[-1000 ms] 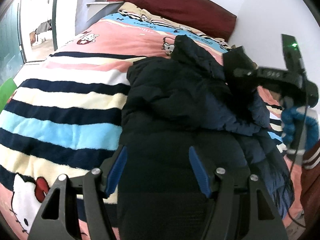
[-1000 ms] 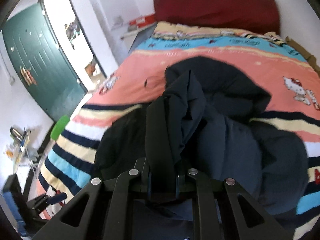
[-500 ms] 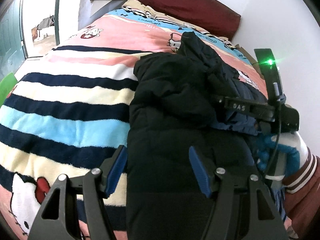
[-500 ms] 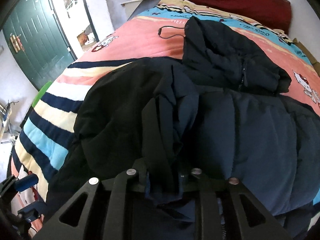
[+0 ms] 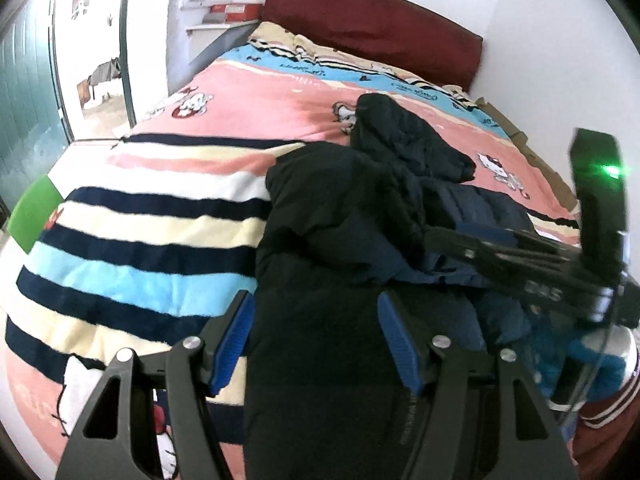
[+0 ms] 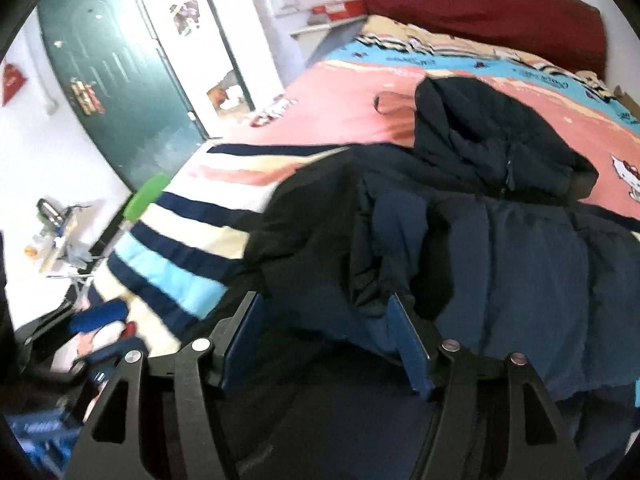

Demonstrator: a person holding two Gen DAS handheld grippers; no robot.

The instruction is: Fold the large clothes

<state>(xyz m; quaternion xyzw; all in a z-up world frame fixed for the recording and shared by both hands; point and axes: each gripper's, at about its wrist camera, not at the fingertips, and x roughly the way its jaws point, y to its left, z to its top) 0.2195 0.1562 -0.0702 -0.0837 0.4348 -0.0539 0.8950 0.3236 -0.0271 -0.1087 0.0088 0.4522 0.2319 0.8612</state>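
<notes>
a second ago our right gripper [image 6: 328,340] was pinched on a dark fold of the navy puffer jacket [image 6: 520,264]; now its jaws are opening and the fold has slipped free, lying slumped on the jacket's body just ahead of the blue pads [image 6: 408,344]. the fabric sits between and in front of the fingers but neither pad presses on it. in the same second that gripper has swung across the jacket, so the side panel it carried is now laid over the middle. we judge this as one lengthwise fold just set down, with the hood [image 6: 492,140] and the bottom hem left to deal with.

our left gripper [image 5: 316,340] is as it was, jaws about half spread and holding nothing. the black edge of the jacket [image 5: 340,240] runs up between its blue pads [image 5: 234,338] without being clamped; whether cloth brushes the inner faces we cannot tell.

the jacket lies on the striped cartoon blanket [image 5: 160,220] covering the bed, toward the wall side, hood pointing at the dark red headboard [image 5: 372,28]. in the left view the right gripper [image 5: 440,240] hangs just over the jacket's far side, a person's gloved hand [image 5: 592,364] behind it. the folded panel looks puffy and may spring back unless pressed flat.
</notes>
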